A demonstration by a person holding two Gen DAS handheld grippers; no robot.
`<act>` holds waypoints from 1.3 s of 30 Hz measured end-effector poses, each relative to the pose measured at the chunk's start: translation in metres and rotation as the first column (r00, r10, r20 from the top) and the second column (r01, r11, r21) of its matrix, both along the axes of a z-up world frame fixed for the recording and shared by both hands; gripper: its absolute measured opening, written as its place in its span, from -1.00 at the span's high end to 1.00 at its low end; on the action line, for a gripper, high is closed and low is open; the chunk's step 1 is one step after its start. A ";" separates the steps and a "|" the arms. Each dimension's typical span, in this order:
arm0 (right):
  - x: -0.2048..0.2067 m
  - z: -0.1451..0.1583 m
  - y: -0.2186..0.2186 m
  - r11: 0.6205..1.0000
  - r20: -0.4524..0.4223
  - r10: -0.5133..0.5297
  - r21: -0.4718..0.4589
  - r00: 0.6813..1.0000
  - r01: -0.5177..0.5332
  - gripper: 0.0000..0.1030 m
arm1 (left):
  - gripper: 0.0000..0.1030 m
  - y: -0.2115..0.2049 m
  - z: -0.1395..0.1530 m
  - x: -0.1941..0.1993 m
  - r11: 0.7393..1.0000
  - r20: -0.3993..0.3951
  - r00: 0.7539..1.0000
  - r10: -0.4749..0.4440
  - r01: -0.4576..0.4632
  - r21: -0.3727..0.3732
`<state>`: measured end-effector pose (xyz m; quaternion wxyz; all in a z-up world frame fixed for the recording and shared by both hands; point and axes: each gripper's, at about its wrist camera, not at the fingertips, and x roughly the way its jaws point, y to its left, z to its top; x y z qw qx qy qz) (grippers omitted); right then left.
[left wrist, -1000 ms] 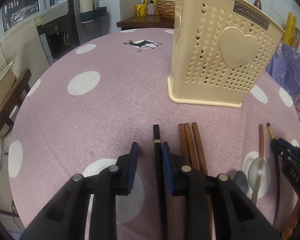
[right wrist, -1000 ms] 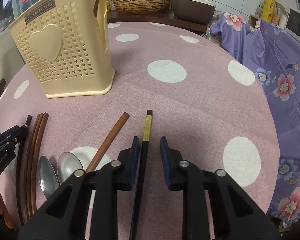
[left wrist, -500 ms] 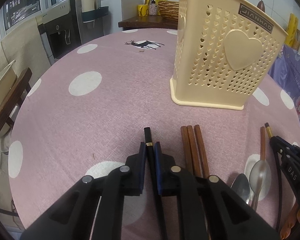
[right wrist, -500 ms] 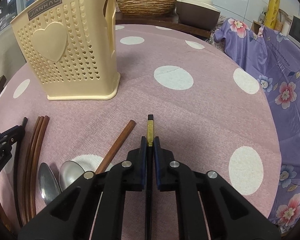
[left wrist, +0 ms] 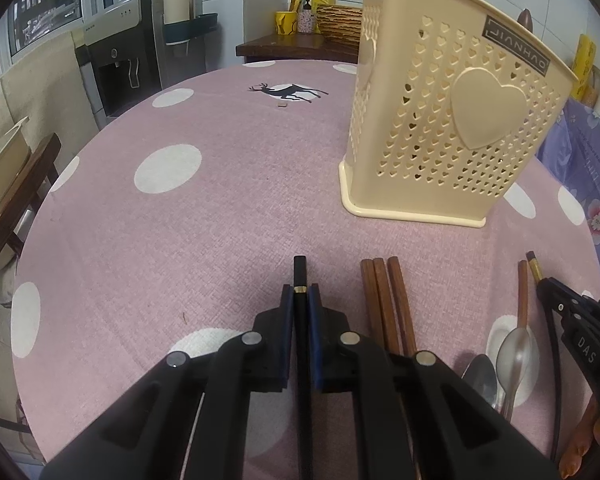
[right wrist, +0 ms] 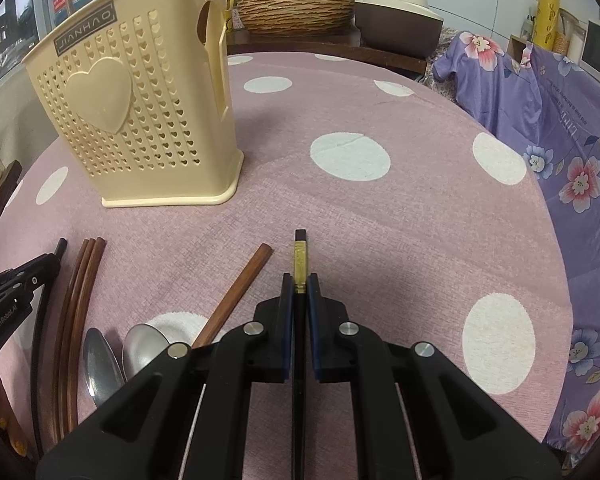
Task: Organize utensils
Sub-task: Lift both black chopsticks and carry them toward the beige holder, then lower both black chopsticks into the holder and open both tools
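left gripper (left wrist: pixel 300 294): clamped on black chopstick (left wrist: pixel 300 272) | right gripper (right wrist: pixel 300 282): clamped on gold-banded chopstick (right wrist: pixel 300 256) | holder (right wrist: pixel 136 112): upright mid-table

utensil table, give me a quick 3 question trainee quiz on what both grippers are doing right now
1. True or false: the left gripper is shut on a black chopstick.
2. What does the right gripper hold? A) spoon B) gold-banded black chopstick C) brown chopstick
3. Fill in: three brown chopsticks lie between the left gripper and the two ____.

Key: 1 true; 2 B; 3 spoons. The cream holder stands upright beyond both.
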<state>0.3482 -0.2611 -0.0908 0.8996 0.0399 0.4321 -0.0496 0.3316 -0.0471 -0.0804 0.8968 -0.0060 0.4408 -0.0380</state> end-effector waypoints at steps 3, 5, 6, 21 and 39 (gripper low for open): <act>-0.001 0.002 -0.002 1.000 0.014 0.002 0.022 1.000 -0.002 0.85 | 0.83 0.001 0.000 0.001 1.000 -0.002 1.000 0.000 0.000 -0.014; -0.003 0.004 -0.002 1.000 0.028 0.002 0.023 1.000 -0.002 0.85 | 0.83 0.004 0.001 0.002 1.000 -0.004 1.000 0.004 -0.004 -0.030; -0.004 0.007 -0.002 1.000 0.039 0.005 0.029 0.999 -0.006 0.85 | 0.83 0.005 0.003 0.002 0.999 0.002 1.000 0.005 -0.005 -0.034; -0.045 0.090 -0.008 0.993 0.295 0.078 0.061 0.952 -0.100 0.86 | 0.83 0.021 0.095 -0.033 0.988 0.236 0.971 -0.025 0.059 -0.140; -0.070 0.162 -0.015 0.987 0.438 0.135 0.015 0.889 -0.157 0.86 | 0.83 0.038 0.157 -0.042 0.986 0.384 0.923 -0.006 0.070 -0.154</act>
